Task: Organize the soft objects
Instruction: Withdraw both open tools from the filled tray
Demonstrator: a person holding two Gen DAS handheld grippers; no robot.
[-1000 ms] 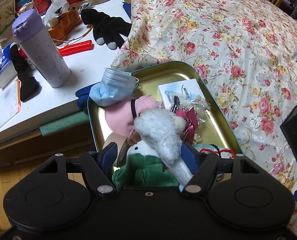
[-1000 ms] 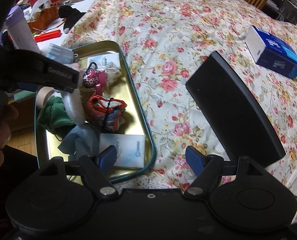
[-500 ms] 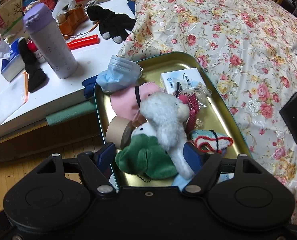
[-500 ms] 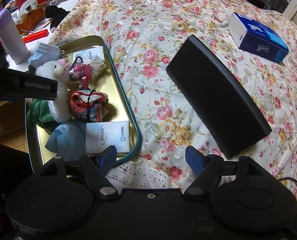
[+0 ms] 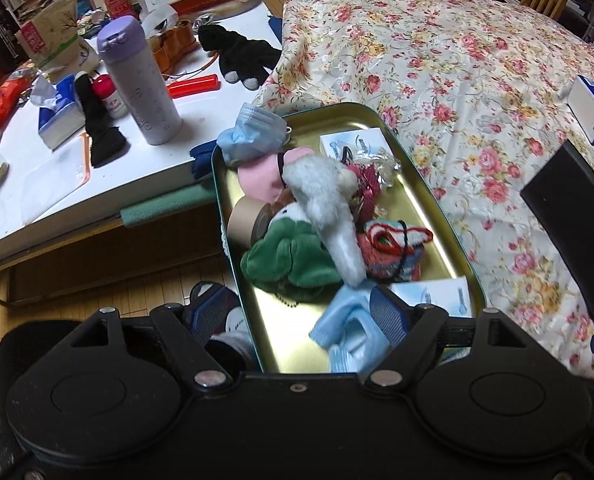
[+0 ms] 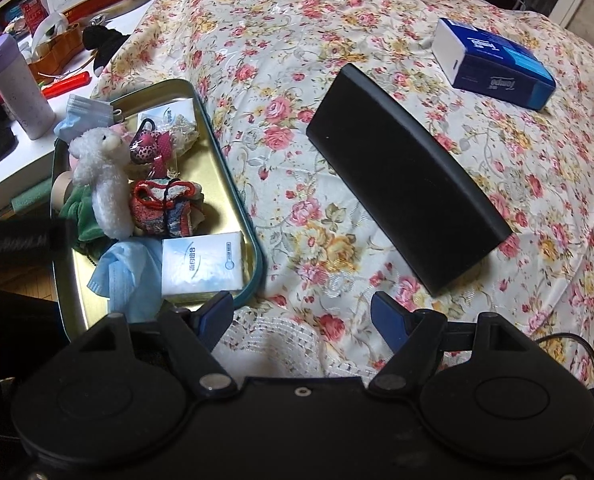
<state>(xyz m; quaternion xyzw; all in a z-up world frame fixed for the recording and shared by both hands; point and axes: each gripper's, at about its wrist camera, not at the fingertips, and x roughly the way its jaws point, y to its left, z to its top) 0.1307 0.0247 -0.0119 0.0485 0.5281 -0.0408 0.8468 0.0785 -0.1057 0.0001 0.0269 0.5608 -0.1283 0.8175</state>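
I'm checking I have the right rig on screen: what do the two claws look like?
Both look alike. The left claw and the right claw each have a matte black plastic body with two round housings, silver pivot screws, and black link arms ending in blue ribbed pads. Seen from the right camera, the left one's side carries blurred pale lettering. A thin black cable runs at the right claw's lower right edge.

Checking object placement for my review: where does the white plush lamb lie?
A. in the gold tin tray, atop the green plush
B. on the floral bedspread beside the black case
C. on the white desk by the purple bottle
A: the white plush lamb lies inside the gold tin tray, leaning on the green plush.
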